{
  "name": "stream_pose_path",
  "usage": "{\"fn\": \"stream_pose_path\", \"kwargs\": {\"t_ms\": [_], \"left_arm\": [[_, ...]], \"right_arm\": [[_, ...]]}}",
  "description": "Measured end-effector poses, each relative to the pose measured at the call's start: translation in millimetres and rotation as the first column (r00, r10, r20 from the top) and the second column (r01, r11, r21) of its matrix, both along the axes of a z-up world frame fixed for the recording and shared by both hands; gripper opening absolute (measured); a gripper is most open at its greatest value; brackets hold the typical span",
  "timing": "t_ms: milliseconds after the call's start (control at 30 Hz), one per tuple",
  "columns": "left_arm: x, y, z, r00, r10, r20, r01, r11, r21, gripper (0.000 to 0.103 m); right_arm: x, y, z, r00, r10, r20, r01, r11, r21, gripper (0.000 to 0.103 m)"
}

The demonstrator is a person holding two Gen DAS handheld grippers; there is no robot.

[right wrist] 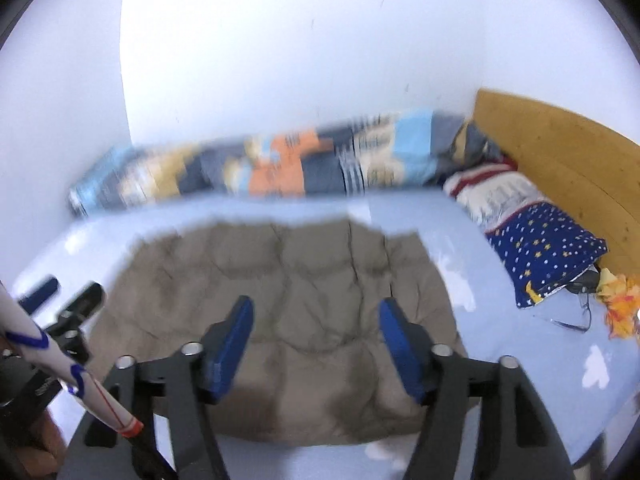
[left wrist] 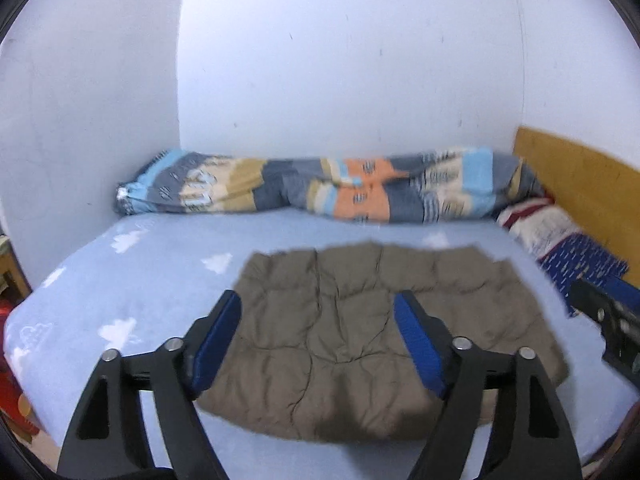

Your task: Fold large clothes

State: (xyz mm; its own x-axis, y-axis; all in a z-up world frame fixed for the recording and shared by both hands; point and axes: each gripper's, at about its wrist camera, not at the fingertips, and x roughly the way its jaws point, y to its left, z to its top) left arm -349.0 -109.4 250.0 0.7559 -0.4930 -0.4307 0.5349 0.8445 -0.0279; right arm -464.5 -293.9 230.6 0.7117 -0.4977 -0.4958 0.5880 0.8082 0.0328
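The left gripper [left wrist: 318,344] and the right gripper [right wrist: 316,348] both hang above the bed [left wrist: 120,280] with their jaws spread wide and nothing between the blue pads; the cloth seen through each gap lies below, not pinched. The brown quilted jacket [left wrist: 360,332] already sits as a compact, roughly rectangular bundle, so this reads as the release after a fold, with the task near its end.

To finish the step well, I would keep both grippers clear of the fabric so that no pad catches a seam and drags the top layer open. Judging by the puffy filling, the bundle will tend to spring back; if another fold is wanted, both near corners, at about 7 and 5 o'clock of the bundle, should be pinched through all layers together and carried toward 12 o'clock evenly. A gentle press along the crease would help it hold.

The jacket [right wrist: 280,312] is dull brown, padded, and crossed by stitched lines and creases. Its far edge at 12 o'clock is fairly straight, its near edge rounded and thick. It lies in the middle of the light blue cloud-print sheet, well apart from the striped rolled quilt [left wrist: 320,188] along the wall at 12 o'clock and the starry blue pillow [right wrist: 544,252] at 2 o'clock.
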Motion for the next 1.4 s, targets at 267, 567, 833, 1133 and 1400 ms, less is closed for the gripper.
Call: {"fn": "stream_pose_path", "kwargs": {"t_ms": [267, 567, 833, 1133, 1400], "left_arm": [[-77.7, 67.1, 49.5, 0.997, 0.014, 0.078, -0.015, 1.000, 0.022, 0.093], [-90.6, 87.3, 35.1, 0.995, 0.082, 0.047, -0.087, 0.991, 0.102, 0.094], [-74.8, 86.6, 21.7, 0.998, 0.036, -0.048, -0.028, 0.987, 0.156, 0.094], [-59.3, 90.5, 11.4, 0.993, 0.113, -0.028, -0.104, 0.969, 0.224, 0.094], [-51.5, 88.1, 2.7, 0.992, 0.116, -0.041, -0.103, 0.965, 0.241, 0.094]], "right_arm": [[-84.2, 108.4, 78.4, 0.989, 0.052, 0.141, -0.029, 0.986, -0.162, 0.096], [-116.1, 132.8, 86.2, 0.990, 0.021, 0.142, 0.002, 0.987, -0.163, 0.102], [-102.9, 136.2, 73.7, 0.996, 0.023, 0.090, -0.009, 0.988, -0.153, 0.102], [-81.7, 133.9, 54.4, 0.998, 0.058, 0.033, -0.053, 0.990, -0.128, 0.102], [-72.9, 134.6, 44.7, 0.997, 0.075, 0.001, -0.074, 0.989, -0.126, 0.102]]}}
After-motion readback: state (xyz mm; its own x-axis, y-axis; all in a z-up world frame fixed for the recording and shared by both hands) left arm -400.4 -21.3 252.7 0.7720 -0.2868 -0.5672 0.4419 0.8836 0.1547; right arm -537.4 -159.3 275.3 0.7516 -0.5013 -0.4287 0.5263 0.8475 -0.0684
